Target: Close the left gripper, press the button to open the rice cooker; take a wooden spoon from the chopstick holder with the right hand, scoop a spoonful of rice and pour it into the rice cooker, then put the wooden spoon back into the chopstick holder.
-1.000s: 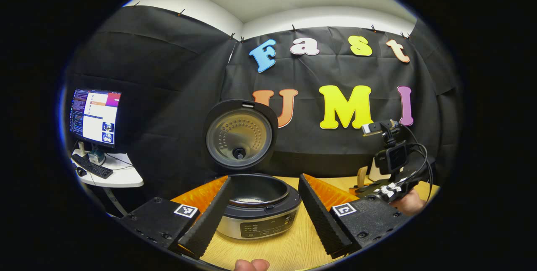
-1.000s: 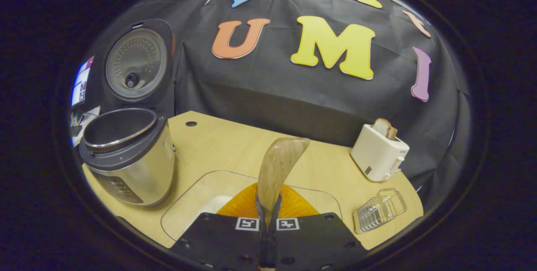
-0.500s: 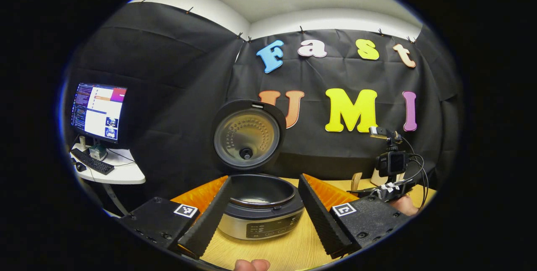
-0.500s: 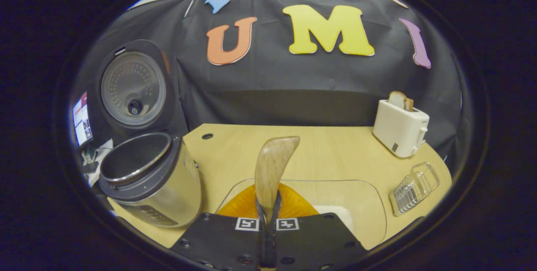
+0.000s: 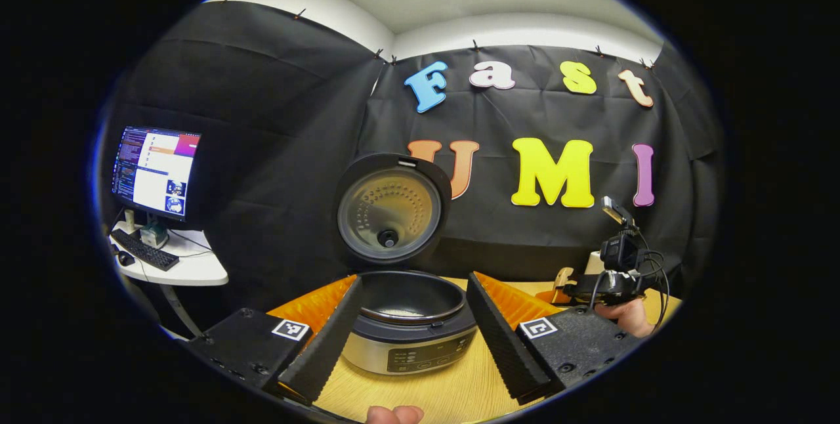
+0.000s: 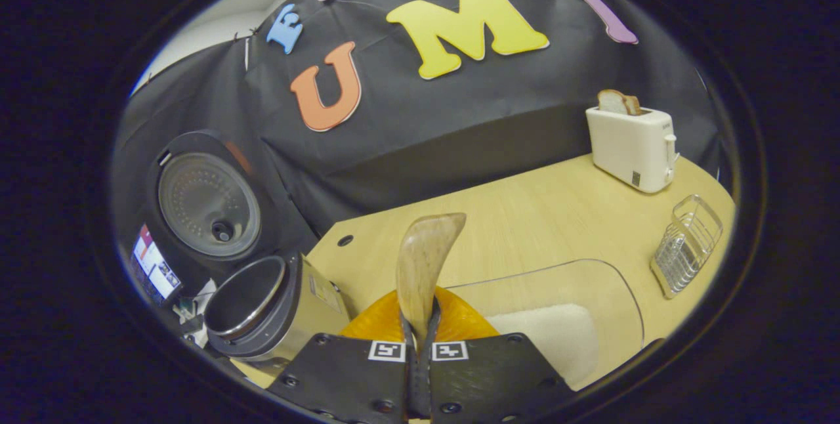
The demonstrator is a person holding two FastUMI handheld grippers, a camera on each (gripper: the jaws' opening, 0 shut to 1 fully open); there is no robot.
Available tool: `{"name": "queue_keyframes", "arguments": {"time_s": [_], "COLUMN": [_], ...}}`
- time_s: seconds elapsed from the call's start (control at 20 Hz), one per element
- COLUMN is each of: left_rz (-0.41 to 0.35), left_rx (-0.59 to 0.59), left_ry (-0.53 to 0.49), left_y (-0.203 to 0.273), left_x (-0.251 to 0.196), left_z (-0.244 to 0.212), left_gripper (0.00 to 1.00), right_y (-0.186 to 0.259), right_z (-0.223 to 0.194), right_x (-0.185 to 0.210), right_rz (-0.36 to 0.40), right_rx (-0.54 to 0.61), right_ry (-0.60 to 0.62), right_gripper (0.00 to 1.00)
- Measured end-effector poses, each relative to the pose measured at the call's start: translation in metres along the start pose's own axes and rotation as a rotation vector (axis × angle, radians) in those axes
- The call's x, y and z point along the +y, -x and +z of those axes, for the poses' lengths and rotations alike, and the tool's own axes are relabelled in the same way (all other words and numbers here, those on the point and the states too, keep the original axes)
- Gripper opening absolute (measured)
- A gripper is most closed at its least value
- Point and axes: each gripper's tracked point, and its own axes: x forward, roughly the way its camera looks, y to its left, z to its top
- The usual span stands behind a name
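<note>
The rice cooker (image 5: 410, 339) stands in front of my left gripper (image 5: 412, 352) with its lid (image 5: 392, 207) raised; a little white shows in the pot. My left gripper is open, one finger on each side of the cooker and apart from it. My right gripper (image 6: 420, 319) is shut on the handle of the wooden spoon (image 6: 423, 256), whose bowl points up and forward. I cannot tell whether rice lies in the spoon. The cooker (image 6: 262, 309) is at the lower left in the right gripper view. The clear tray (image 6: 617, 286) holding white rice (image 6: 548, 339) lies just below and right of the spoon. The wire chopstick holder (image 6: 686, 243) stands far right.
A white toaster (image 6: 633, 145) with a slice of bread stands at the back right of the wooden table (image 6: 525, 227). The right gripper (image 5: 617, 266) and the hand holding it (image 5: 627, 316) are at the right in the left gripper view. A monitor (image 5: 154, 171) sits on a side desk, left.
The right gripper has rolled and swung right with the spoon: the cooker slid to the lower left and the rice tray came under it. The left gripper stayed open and nearly still.
</note>
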Motion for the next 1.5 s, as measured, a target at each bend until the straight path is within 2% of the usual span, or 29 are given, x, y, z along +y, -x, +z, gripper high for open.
{"name": "queue_keyframes", "arguments": {"time_s": [0.2,0.55,0.75,0.8,0.85,0.9,1.0,1.05,1.1,1.5], "left_rz": [0.003,0.002,0.000,0.000,-0.001,-0.003,-0.006,-0.005,-0.003,-0.008], "left_rx": [0.002,0.001,0.014,0.014,0.014,0.018,0.028,0.030,0.029,0.027], "left_ry": [0.007,0.009,0.007,0.005,0.007,0.011,0.016,0.014,0.010,-0.009], "left_y": [-0.001,-0.001,-0.003,-0.003,-0.005,-0.005,-0.006,-0.006,-0.006,-0.007], "left_x": [0.001,0.001,-0.002,-0.002,-0.003,-0.005,-0.007,-0.008,-0.008,-0.017], "left_z": [-0.001,-0.001,-0.006,-0.007,-0.007,-0.009,-0.014,-0.014,-0.013,-0.015], "left_gripper": [1.00,1.00,1.00,0.94,0.94,1.00,1.00,0.94,1.00,1.00], "right_y": [0.000,0.004,0.010,0.013,0.016,0.018,0.025,0.027,0.032,0.057], "right_z": [0.002,0.010,0.015,0.019,0.023,0.025,0.033,0.037,0.040,0.064], "right_x": [-0.006,-0.020,-0.033,-0.035,-0.038,-0.040,-0.047,-0.051,-0.055,-0.089], "right_rz": [0.031,0.053,0.061,0.063,0.064,0.066,0.077,0.083,0.089,0.154], "right_rx": [0.003,-0.034,-0.048,-0.062,-0.074,-0.084,-0.108,-0.117,-0.126,-0.176], "right_ry": [-0.147,-0.325,-0.383,-0.386,-0.384,-0.386,-0.408,-0.425,-0.443,-0.578], "right_gripper": [0.00,0.00,0.00,0.00,0.00,0.00,0.00,0.00,0.00,0.00]}}
